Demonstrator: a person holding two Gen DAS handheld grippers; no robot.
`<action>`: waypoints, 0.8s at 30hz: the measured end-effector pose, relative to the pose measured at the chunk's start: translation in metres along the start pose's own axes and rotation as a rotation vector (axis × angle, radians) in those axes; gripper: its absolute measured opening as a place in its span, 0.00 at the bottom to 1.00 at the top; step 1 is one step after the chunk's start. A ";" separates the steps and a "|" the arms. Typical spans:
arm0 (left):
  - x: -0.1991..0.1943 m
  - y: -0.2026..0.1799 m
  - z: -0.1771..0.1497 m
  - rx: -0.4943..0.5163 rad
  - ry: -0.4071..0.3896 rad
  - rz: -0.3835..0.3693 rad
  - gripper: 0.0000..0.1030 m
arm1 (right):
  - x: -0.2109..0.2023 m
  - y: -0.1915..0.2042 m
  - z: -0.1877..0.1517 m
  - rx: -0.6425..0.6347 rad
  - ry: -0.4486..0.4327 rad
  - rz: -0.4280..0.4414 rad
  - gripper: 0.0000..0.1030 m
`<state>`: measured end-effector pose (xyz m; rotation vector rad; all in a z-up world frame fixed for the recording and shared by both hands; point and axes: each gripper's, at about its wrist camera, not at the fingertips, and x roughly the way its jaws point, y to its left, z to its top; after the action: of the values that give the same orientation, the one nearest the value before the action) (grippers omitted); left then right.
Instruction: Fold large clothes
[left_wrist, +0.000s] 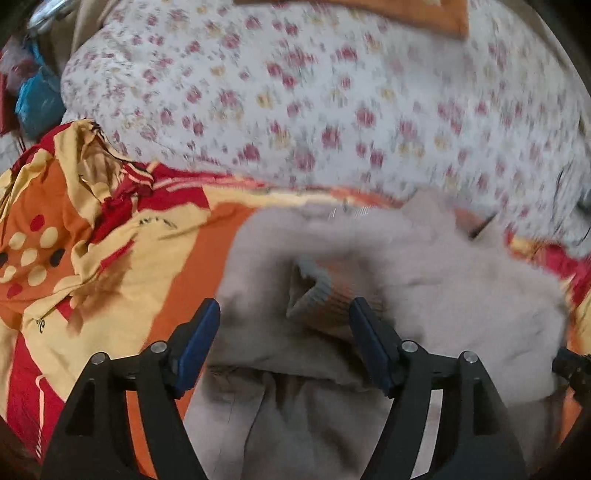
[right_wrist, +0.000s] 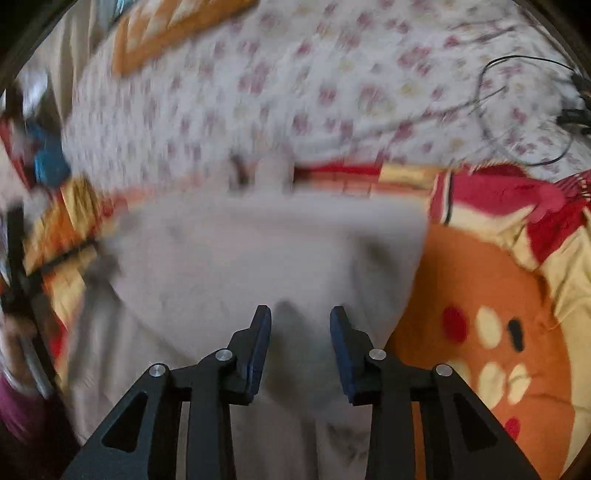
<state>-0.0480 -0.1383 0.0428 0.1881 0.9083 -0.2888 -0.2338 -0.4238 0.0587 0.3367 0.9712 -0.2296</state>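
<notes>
A pale grey-beige garment lies on the orange, red and yellow bedsheet, partly folded, with a ribbed cuff turned up near its middle. My left gripper is open just above the garment, the cuff between its blue pads, nothing held. In the right wrist view the same garment spreads flat and blurred. My right gripper is open above its near part, empty. The left gripper's black frame shows at the left edge.
A white quilt with red flowers lies bunched behind the garment and also shows in the right wrist view. Black cables lie on it at the right. Blue and red items sit at the far left. The sheet extends right.
</notes>
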 end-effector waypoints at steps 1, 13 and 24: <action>0.011 -0.003 -0.003 0.027 0.032 0.031 0.71 | 0.017 0.002 -0.006 -0.023 0.053 -0.047 0.30; 0.023 -0.003 0.003 -0.007 0.022 0.029 0.75 | 0.026 0.001 0.056 0.053 -0.042 -0.005 0.36; 0.029 -0.002 0.002 -0.014 0.026 0.028 0.76 | 0.022 -0.016 0.051 0.122 -0.040 -0.036 0.44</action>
<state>-0.0306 -0.1452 0.0208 0.1921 0.9322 -0.2545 -0.1888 -0.4591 0.0639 0.4255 0.9263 -0.3280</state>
